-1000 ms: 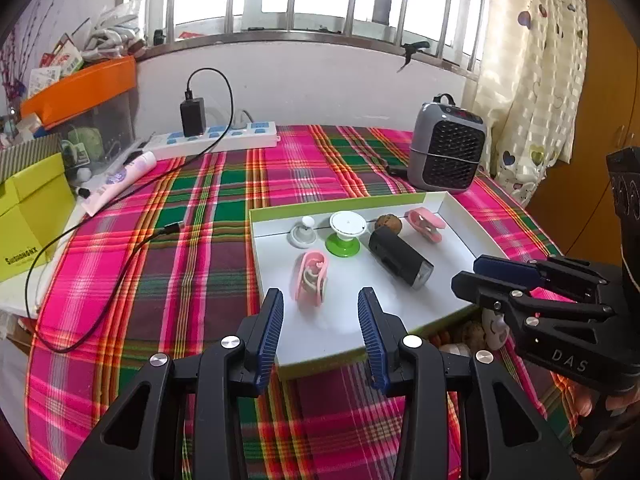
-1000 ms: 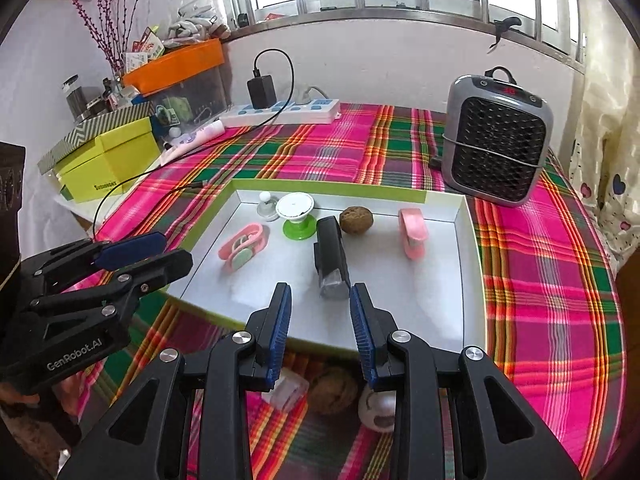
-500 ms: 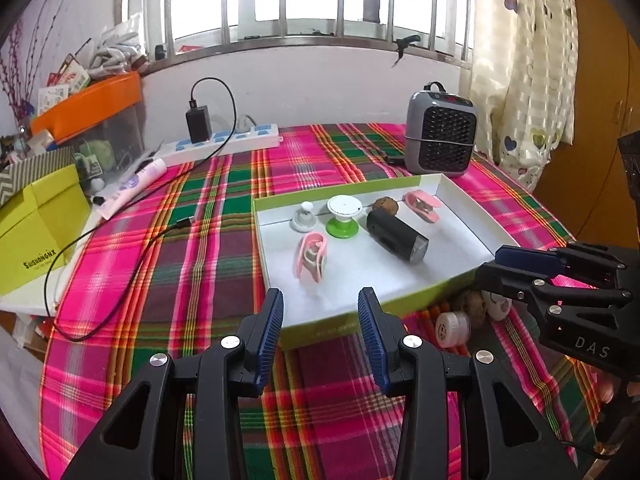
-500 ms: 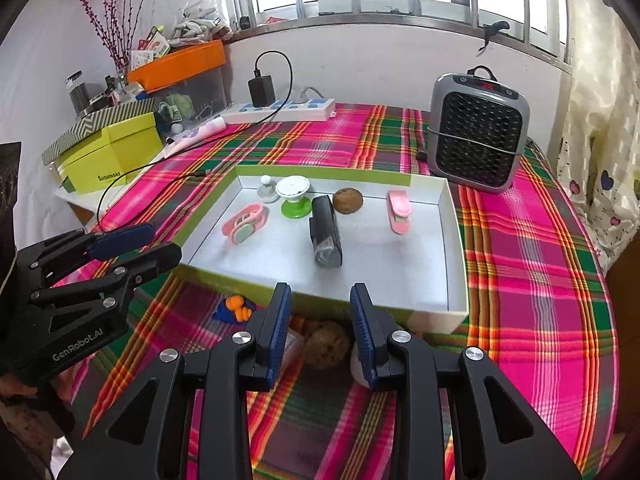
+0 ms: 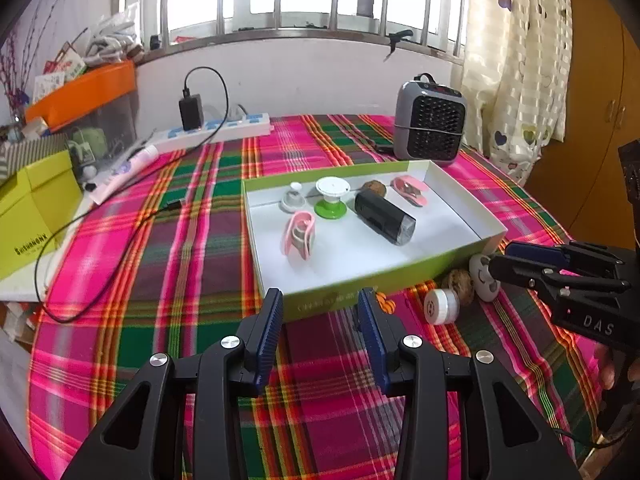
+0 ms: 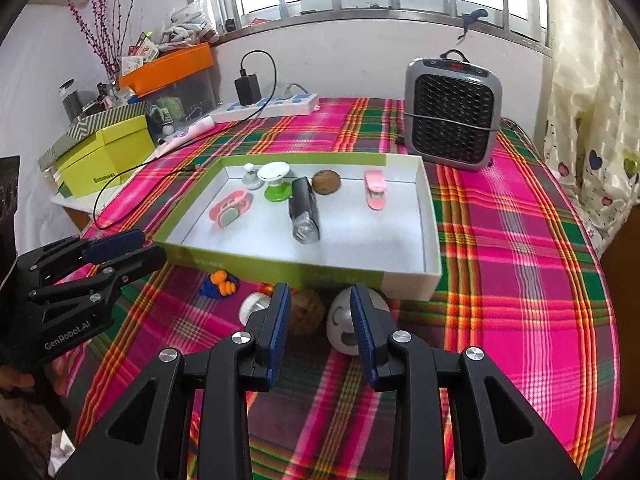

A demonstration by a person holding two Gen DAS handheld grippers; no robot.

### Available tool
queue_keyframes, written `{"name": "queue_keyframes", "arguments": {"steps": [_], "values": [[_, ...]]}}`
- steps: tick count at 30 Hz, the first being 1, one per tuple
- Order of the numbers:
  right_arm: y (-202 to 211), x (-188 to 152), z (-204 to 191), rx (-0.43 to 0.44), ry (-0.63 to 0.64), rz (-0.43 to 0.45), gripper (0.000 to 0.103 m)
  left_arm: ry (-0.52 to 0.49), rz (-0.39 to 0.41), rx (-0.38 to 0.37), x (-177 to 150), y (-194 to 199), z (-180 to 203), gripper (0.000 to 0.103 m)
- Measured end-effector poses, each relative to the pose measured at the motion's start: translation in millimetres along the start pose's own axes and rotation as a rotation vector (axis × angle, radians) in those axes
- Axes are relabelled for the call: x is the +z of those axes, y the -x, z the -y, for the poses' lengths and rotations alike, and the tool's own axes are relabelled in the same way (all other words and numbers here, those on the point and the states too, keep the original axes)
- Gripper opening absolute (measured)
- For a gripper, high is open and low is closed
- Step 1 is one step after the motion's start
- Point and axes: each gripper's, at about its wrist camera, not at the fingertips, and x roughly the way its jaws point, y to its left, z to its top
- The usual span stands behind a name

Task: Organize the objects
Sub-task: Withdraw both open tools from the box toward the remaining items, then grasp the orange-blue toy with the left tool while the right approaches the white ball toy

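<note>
Both grippers have pulled back from the tray (image 5: 460, 196) since the earlier frames, so loose items along its near wall now show that were hidden or half hidden before. Left gripper (image 5: 320, 334) hovers over the plaid-covered surface (image 5: 160, 264) just short of the tray's near wall, jaws parted to a middling gap, nothing between them. Right gripper (image 6: 318, 330) hovers just short of that same near wall, jaws parted a bit narrower, empty; seen past its tips, a walnut (image 6: 306, 312) lies in line with the gap and a white egg-shaped toy (image 6: 344, 324) sits behind the right finger, neither gripped. Also outside the tray against the near wall: a small white round jar (image 5: 440, 306) and an orange-and-blue toy (image 6: 220, 284). Inside the tray: a black cylinder (image 6: 304, 210) lying near the middle, a pink clip (image 6: 375, 191) toward the tray's right side, a second walnut (image 6: 326, 181) by the far wall, a green-and-white stand (image 6: 275, 182), a small white knob (image 6: 250, 176) in the far left corner, a pink-and-grey holder (image 6: 230, 212) at the left side. Behind the tray's far right corner stands a grey heater (image 6: 454, 114); far left of the tray lies a power strip (image 6: 272, 104) with a black charger plugged in, and yellow boxes (image 6: 104, 154) beyond the surface edge.
</note>
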Motion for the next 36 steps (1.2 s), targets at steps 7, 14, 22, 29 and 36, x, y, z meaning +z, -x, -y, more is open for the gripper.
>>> {"name": "queue_keyframes", "arguments": {"steps": [7,14,22,29,36], "values": [[3.9,-7.6,9.7,-0.009,-0.024,-0.001,0.032,0.020,-0.019,-0.061,-8.4,-2.9,-2.6,0.038],[5.1,-16.6,22.7,-0.028,-0.050,-0.013,0.033,0.038,-0.054,-0.128,-12.8,-15.0,0.2,0.040],[2.8,-21.6,30.7,-0.023,-0.065,-0.026,0.039,0.030,-0.104,-0.157,-13.9,-33.0,8.2,0.040],[-0.2,-23.4,34.1,-0.021,-0.071,-0.037,0.039,0.023,-0.112,-0.157,-11.8,-39.1,12.0,0.040],[-2.8,-24.5,35.0,-0.018,-0.072,-0.044,0.039,0.004,-0.124,-0.155,-8.0,-45.8,17.0,0.040]]}}
